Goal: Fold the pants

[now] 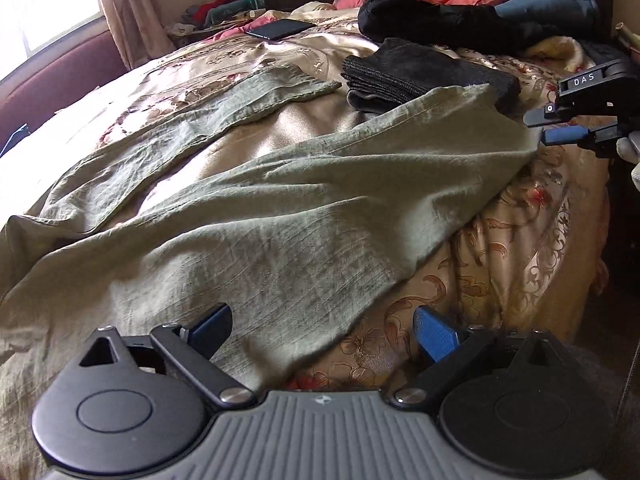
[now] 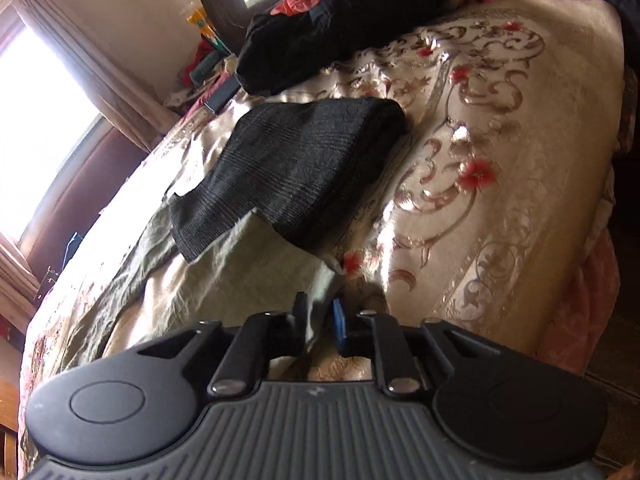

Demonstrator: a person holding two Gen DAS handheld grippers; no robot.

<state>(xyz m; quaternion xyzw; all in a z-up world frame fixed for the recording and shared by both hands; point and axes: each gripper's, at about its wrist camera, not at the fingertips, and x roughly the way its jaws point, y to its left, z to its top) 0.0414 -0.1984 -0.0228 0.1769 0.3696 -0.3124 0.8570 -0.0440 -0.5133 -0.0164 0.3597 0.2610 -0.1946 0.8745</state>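
Item: sage-green crinkled cotton pants (image 1: pixel 256 216), spread on a bed under a glossy beige floral-embroidered bedspread (image 1: pixel 500 264). In the left wrist view, one leg runs from centre toward 2 o'clock; the other lies flat toward 11 o'clock. The legs are apart, forming a V.

Left gripper (image 1: pixel 324 328): at 6 o'clock of its own view, fingers wide apart, hovering over the lower edge of the near leg. Nothing is between them.

Right gripper (image 2: pixel 320 316): fingers partly closed about a pale bunch of the leg's hem. Whether the pads actually press the cloth cannot be told. In the left wrist view it sits at 3 o'clock, at the hem corner of the near leg.

Adjacent stock: a folded dark grey ribbed garment (image 2: pixel 296 176), touching the hem at 12 o'clock of the right wrist view; a loose black garment (image 1: pixel 440 16) near the headboard; a dark flat phone (image 1: pixel 280 29) at 12 o'clock of the left wrist view.

Progress, as judged: early. The pants are laid out but no fold is made. Remaining: bring one leg over the other, align the edges, then fold lengthwise into a compact stack.
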